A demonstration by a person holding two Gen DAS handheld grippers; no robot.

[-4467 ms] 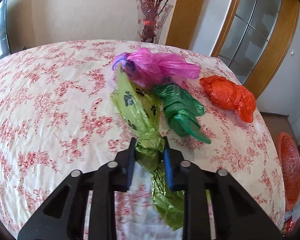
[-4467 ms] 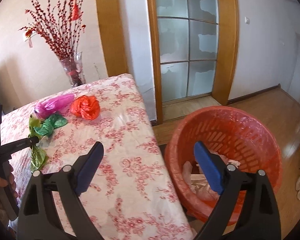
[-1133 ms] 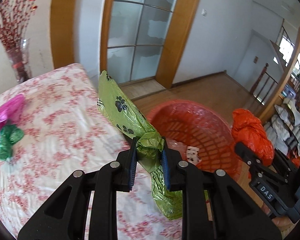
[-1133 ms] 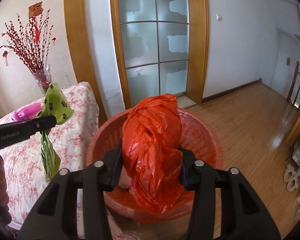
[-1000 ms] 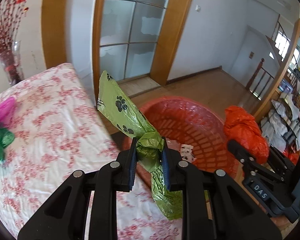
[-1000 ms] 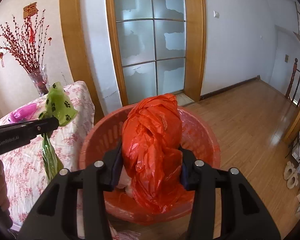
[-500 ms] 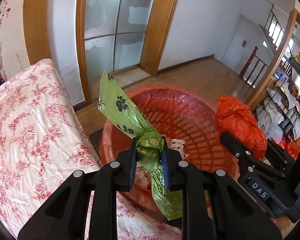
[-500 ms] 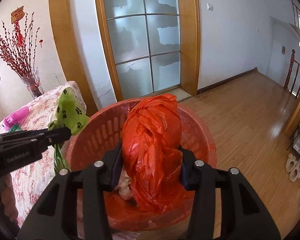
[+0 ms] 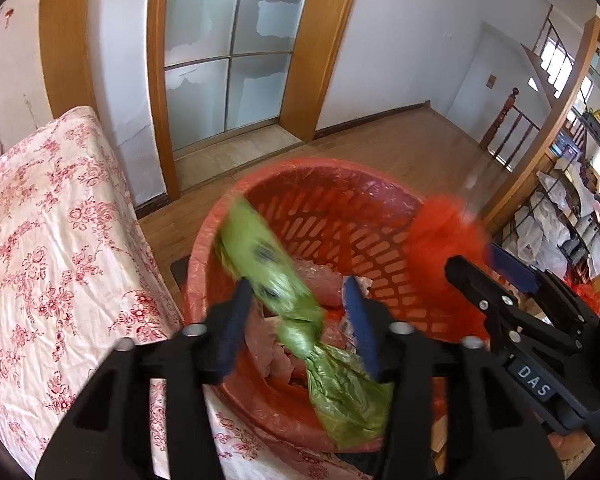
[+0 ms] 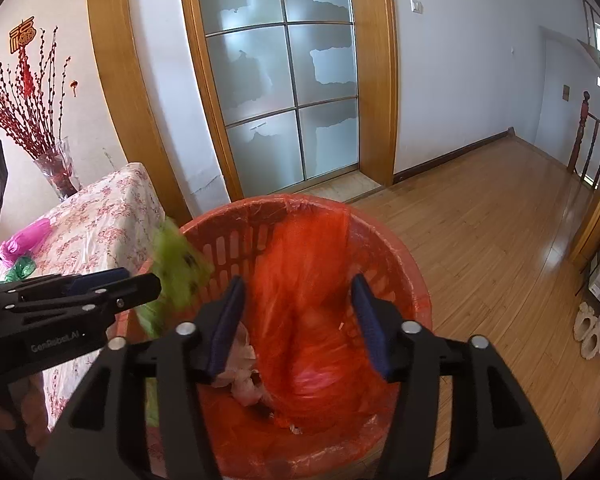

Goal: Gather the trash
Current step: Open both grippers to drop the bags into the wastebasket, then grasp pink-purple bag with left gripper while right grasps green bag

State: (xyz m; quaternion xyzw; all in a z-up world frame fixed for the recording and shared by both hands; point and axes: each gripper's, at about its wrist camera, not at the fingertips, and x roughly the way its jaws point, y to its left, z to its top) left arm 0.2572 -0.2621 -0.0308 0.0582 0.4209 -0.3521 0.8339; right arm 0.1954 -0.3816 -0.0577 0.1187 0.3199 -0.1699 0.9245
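Both grippers hover over the red plastic basket (image 9: 332,184) on the floor, which also shows in the right wrist view (image 10: 400,248). My left gripper (image 9: 298,322) is open; the green paw-print bag (image 9: 268,264) is blurred, dropping between its fingers into the basket. My right gripper (image 10: 298,320) is open; the orange bag (image 10: 300,300) is blurred, falling between its fingers into the basket. The orange bag also shows in the left wrist view (image 9: 440,232). A pink bag (image 10: 28,236) and a dark green bag (image 10: 20,270) lie on the table.
The table with the floral cloth (image 9: 40,220) stands left of the basket. A glass vase with red branches (image 10: 56,168) is at its far edge. Glass sliding doors (image 10: 284,80) are behind. Cluttered shelves (image 9: 572,220) stand at the right.
Both grippers opened over the basket. The green bag and the orange bag left the jaws and are falling in.
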